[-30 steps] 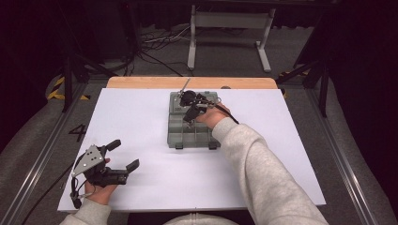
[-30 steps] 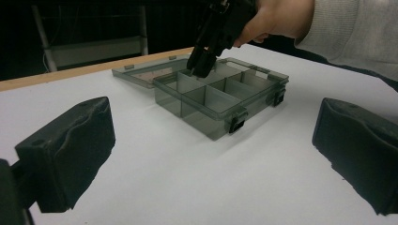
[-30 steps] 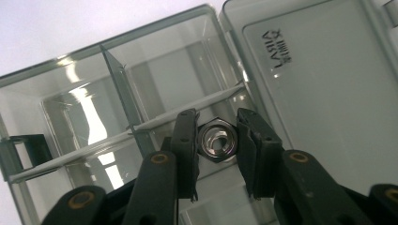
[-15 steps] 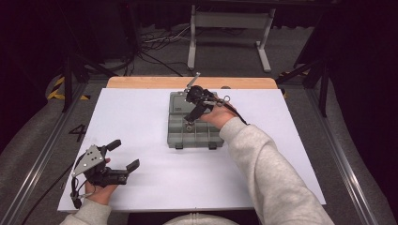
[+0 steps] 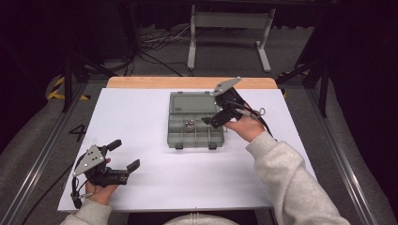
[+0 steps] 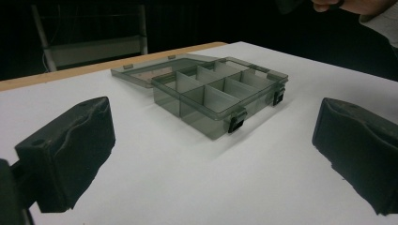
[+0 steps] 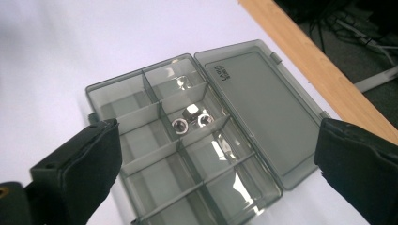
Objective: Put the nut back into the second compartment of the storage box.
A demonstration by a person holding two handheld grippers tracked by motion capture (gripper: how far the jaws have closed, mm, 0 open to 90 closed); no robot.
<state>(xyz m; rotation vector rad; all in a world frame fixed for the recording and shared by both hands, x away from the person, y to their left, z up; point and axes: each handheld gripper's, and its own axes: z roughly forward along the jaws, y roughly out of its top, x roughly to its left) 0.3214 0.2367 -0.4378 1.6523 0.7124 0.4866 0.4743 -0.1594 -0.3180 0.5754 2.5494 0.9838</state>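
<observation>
Fingers apart over organizer box, nuts visible from right gripper view

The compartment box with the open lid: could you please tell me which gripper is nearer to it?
Right. The right gripper hovers at the compartment box, over its right side; the left gripper sits apart, near the table's front left.

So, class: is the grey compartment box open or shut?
Open: the box has its lid folded flat back on the table, dividers exposed, small metal nuts in one compartment.
</observation>
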